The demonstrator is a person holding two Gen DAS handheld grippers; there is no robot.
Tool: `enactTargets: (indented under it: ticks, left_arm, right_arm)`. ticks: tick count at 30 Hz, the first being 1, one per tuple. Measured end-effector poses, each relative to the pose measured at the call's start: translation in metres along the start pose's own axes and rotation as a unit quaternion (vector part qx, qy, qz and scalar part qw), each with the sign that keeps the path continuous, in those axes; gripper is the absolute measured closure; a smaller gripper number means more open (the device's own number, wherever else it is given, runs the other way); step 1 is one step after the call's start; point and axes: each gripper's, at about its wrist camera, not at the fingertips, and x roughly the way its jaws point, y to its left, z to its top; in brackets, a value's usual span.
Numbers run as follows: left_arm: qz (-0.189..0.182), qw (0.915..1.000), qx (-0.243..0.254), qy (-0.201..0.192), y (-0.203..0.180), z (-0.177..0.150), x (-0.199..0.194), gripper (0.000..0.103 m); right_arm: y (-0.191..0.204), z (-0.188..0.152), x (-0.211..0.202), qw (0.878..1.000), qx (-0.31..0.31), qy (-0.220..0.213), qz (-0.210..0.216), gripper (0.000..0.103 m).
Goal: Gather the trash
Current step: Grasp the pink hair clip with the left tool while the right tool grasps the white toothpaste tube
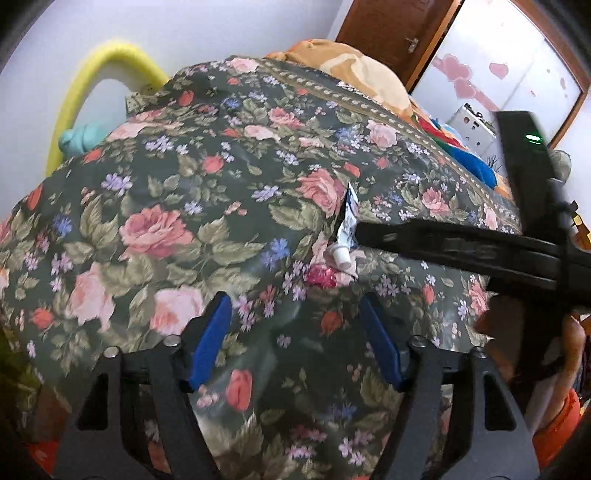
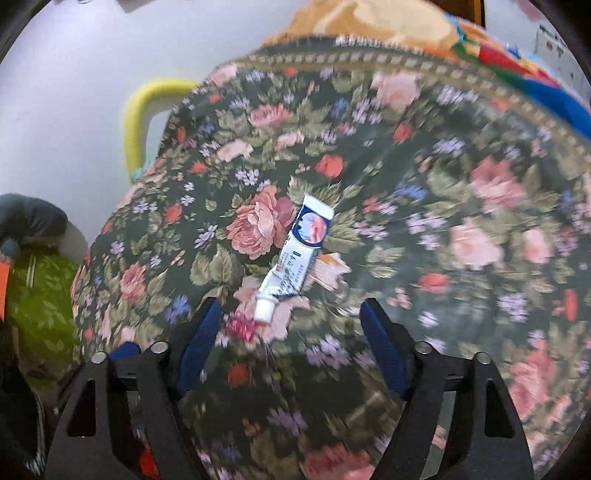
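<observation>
A small white ointment tube [image 2: 295, 254] with a white cap lies on a dark floral bedspread [image 2: 443, 221]. My right gripper [image 2: 291, 308] hovers just short of it, open; the tube's cap end sits near the gap between the blue pads, and nothing is gripped. In the left wrist view the same tube [image 1: 347, 225] lies ahead, partly covered by a black finger [image 1: 443, 243] of the right gripper coming in from the right. My left gripper [image 1: 293, 301] stands open over the bedspread [image 1: 166, 221], a little short of the tube, with nothing between its pads.
A yellow foam loop [image 1: 110, 48] and a teal bundle [image 1: 79, 134] sit by the white wall at the left. An orange quilt [image 1: 354, 62] is heaped at the far end, with a brown door [image 1: 391, 29] behind. Green leafy fabric [image 2: 40, 295] lies beside the bed.
</observation>
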Motion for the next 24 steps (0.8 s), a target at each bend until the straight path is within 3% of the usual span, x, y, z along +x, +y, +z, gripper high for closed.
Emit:
enactTargets:
  ticks: [5, 6, 9, 10, 17, 18, 24]
  left_arm:
    - [-0.019, 0.9994, 0.026, 0.015, -0.006, 0.001, 0.015, 0.064]
    - [-0.025, 0.9991, 0.026, 0.024, -0.006, 0.000, 0.019, 0.068]
    - [-0.025, 0.9987, 0.023, 0.037, -0.005, -0.003, 0.030, 0.068]
    - [-0.025, 0.9986, 0.022, 0.040, -0.005, -0.003, 0.033, 0.068]
    - [-0.035, 0.9983, 0.010, 0.044, -0.011, 0.005, 0.052, 0.068]
    - [-0.035, 0.9983, 0.010, 0.045, -0.014, 0.008, 0.056, 0.068]
    - [-0.001, 0.9976, 0.057, 0.038, -0.033, 0.013, 0.071, 0.072]
  right_arm:
    - [0.015, 0.004, 0.022, 0.999, -0.025, 0.001, -0.025, 0.057]
    - [0.016, 0.005, 0.024, 0.999, -0.034, 0.002, -0.031, 0.067]
    - [0.016, 0.002, 0.021, 0.998, -0.048, -0.004, -0.028, 0.079]
    - [0.013, 0.001, 0.017, 0.999, -0.047, -0.008, -0.018, 0.088]
    - [-0.012, -0.007, -0.006, 0.999, -0.035, -0.020, -0.018, 0.088]
    - [-0.018, -0.011, -0.010, 0.999, -0.033, -0.020, -0.015, 0.103]
    - [-0.034, -0.028, -0.027, 0.999, -0.037, -0.024, -0.026, 0.102]
